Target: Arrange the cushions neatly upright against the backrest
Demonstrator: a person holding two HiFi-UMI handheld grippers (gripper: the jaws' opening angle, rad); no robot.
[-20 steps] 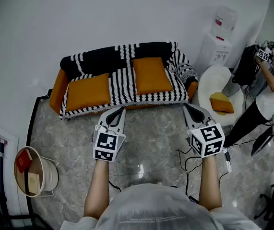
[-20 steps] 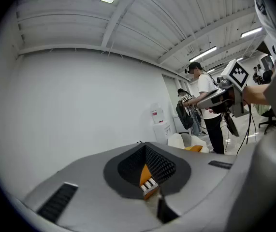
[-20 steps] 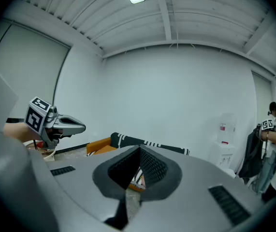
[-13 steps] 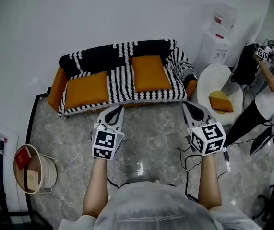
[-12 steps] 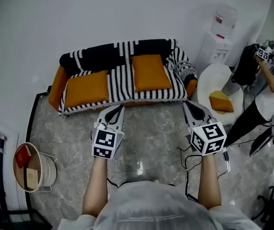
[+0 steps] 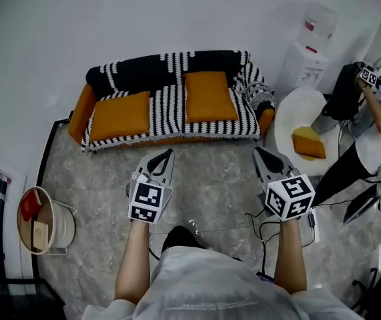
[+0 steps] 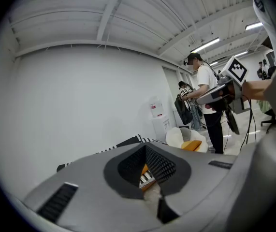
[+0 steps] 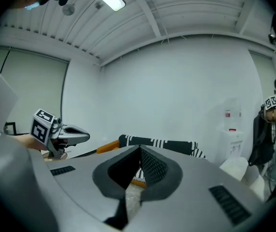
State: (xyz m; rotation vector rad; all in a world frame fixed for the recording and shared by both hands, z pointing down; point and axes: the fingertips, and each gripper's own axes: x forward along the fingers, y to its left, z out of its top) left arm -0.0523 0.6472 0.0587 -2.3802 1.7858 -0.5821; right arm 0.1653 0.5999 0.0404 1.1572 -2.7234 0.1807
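Observation:
Two orange cushions lie flat on the seat of a sofa (image 6: 167, 69) draped in a black-and-white striped cover: the left cushion (image 6: 119, 115) and the right cushion (image 6: 209, 97). My left gripper (image 6: 169, 151) and right gripper (image 6: 255, 149) hover over the marble floor in front of the sofa, both shut and empty, tips pointing at it. In the left gripper view a sliver of orange cushion (image 7: 144, 170) shows through the jaw notch. The right gripper view shows the sofa back (image 8: 162, 143) beyond the jaws.
A white round chair (image 6: 303, 122) with an orange cushion (image 6: 308, 142) stands right of the sofa, a water dispenser (image 6: 309, 55) behind it. Another person (image 6: 377, 122) with grippers stands at far right. A round bin (image 6: 43, 220) sits at left. Cables (image 6: 263, 229) trail on the floor.
The view has shifted slightly; the sofa sits a little higher in the head view and a dark shoe now shows below my grippers. Both grippers stay shut.

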